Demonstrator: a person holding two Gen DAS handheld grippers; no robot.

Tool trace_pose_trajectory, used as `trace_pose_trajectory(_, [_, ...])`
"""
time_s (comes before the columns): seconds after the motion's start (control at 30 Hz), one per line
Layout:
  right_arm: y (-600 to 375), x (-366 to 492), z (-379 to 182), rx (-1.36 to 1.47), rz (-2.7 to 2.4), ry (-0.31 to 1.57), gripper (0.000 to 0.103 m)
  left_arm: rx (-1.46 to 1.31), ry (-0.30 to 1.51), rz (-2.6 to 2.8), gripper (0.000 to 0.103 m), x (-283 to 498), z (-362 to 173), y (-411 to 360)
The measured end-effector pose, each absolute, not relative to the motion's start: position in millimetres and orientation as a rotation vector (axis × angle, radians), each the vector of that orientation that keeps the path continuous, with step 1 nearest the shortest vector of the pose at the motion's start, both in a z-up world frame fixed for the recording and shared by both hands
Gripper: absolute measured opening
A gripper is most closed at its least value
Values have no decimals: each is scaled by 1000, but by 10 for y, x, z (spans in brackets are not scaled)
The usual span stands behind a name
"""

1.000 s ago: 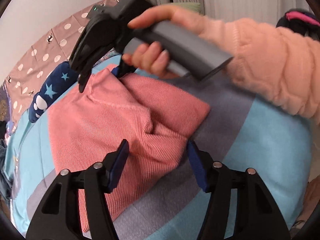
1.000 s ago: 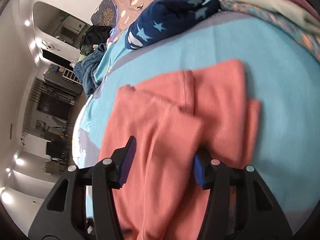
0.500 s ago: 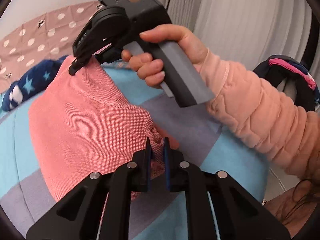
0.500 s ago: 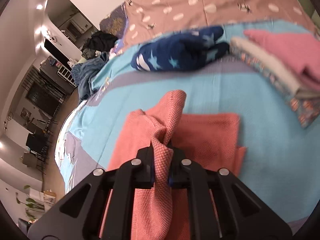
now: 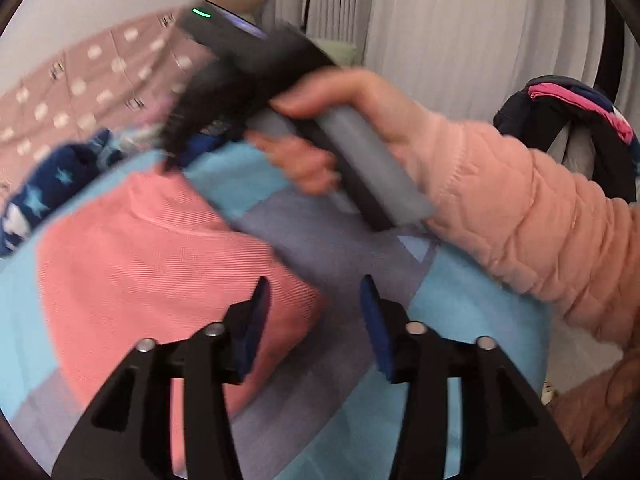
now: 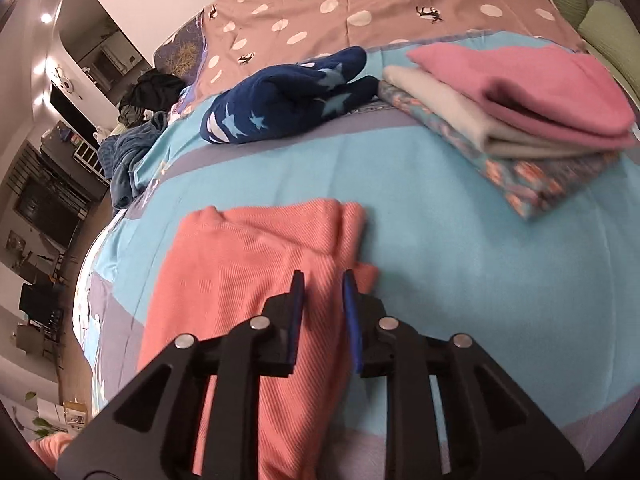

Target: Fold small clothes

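A salmon-pink knit garment (image 5: 160, 264) lies folded flat on the blue and grey bedspread (image 5: 460, 312); it also shows in the right wrist view (image 6: 248, 264). My left gripper (image 5: 314, 320) is open and empty, just above the garment's right edge. My right gripper (image 6: 322, 308) is open by a narrow gap, empty, above the garment's far right corner. In the left wrist view the right gripper's body (image 5: 248, 80) is blurred, held by a hand in a peach sleeve, its tips near the garment's far corner.
A stack of folded clothes (image 6: 520, 120) sits at the right on the bed. A navy star-patterned garment (image 6: 288, 100) lies beyond the pink one. A dotted brown cover (image 6: 360, 8) lies at the back. The bed's edge and the room floor are at the left.
Both grippers were shut on lifted folds of the pink garment half a second ago. Now both have opened and let go, and the garment lies folded flat.
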State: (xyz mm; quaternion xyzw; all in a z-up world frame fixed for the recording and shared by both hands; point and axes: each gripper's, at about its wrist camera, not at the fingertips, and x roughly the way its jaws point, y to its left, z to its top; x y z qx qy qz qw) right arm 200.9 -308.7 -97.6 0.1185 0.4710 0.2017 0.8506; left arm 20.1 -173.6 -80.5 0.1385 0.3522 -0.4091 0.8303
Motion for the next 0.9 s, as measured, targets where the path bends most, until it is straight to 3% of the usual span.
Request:
trace_pose_trajectory(0.4, [-2829, 377, -730, 146, 760, 834, 24, 136, 853, -470, 63, 320, -1044, -321])
trace_pose_trajectory(0.53, [-2867, 410, -1132, 84, 556, 975, 24, 157, 894, -399, 65, 252, -1228, -262])
trace_pose_trajectory(0.6, [-2986, 451, -1320, 116, 469, 1014, 1, 135, 896, -396, 66, 231, -1209, -240])
trace_pose_trajectory(0.7, [-3092, 378, -1276, 193, 450, 1001, 4, 145, 896, -400, 67, 195, -1188, -244])
trace_pose_trajectory(0.77, [-3044, 305, -1200, 128, 409, 971, 14, 137, 893, -413, 67, 141, -1156, -226])
trace_pose_trajectory(0.9, [-2963, 213, -1038, 120, 456, 912, 14, 54, 831, -492, 66, 81, -989, -235])
